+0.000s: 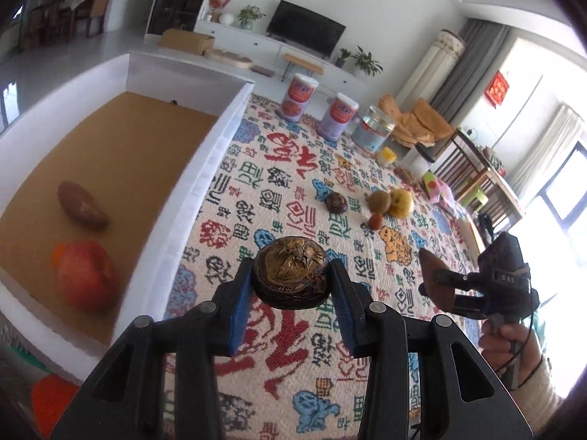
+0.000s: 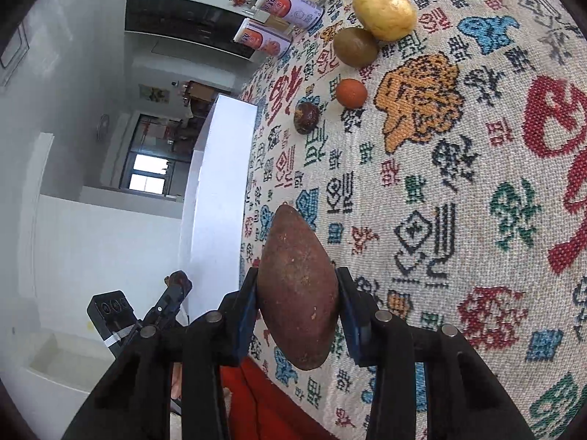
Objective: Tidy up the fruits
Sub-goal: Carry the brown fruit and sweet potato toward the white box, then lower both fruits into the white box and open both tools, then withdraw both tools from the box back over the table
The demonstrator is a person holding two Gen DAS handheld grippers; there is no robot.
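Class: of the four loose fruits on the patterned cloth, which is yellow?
The large yellow fruit, beside the green-brown one; the others are orange-red and dark brown.

Woven, coarse tablecloth (image 2: 458, 190); wrinkled dark fruit (image 1: 290, 273) (matt); smooth white plastic tray (image 1: 205, 183).

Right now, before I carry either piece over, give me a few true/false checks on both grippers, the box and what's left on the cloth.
1. The left gripper holds a dark wrinkled round fruit. True.
2. The right gripper is open and empty. False: it is shut on a reddish-brown sweet potato.
3. The white box is empty. False: a red apple and another sweet potato lie on its brown floor.
4. A yellow fruit and a green-brown kiwi touch each other on the patterned cloth. True.
5. Both labelled canisters lie tipped over. False: they stand upright.
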